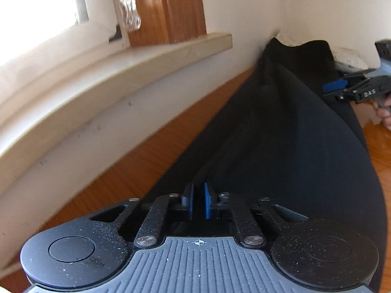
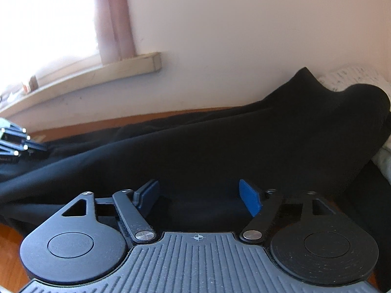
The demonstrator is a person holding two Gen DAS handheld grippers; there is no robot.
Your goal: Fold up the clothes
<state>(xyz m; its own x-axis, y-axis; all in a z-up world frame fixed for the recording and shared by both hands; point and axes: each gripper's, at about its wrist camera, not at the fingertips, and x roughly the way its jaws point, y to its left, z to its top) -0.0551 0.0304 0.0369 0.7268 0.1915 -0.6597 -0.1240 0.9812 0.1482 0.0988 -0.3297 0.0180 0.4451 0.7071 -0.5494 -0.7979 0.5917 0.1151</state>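
Note:
A long black garment (image 1: 281,134) lies stretched along the wooden table (image 1: 136,171) beside the wall. My left gripper (image 1: 198,201) is shut on the near end of the black garment, its blue pads pinching a fold. In the right wrist view the same garment (image 2: 220,141) spreads across the frame, bunched up at the far right. My right gripper (image 2: 199,196) is open, its jaws wide apart just above the cloth. It also shows in the left wrist view (image 1: 342,89) at the garment's right edge. The left gripper shows at the left edge of the right wrist view (image 2: 14,144).
A stone window sill (image 1: 122,73) juts out from the white wall above the table's far side. White patterned cloth (image 2: 352,75) lies behind the garment's far end. A hand (image 1: 386,114) holds the right gripper.

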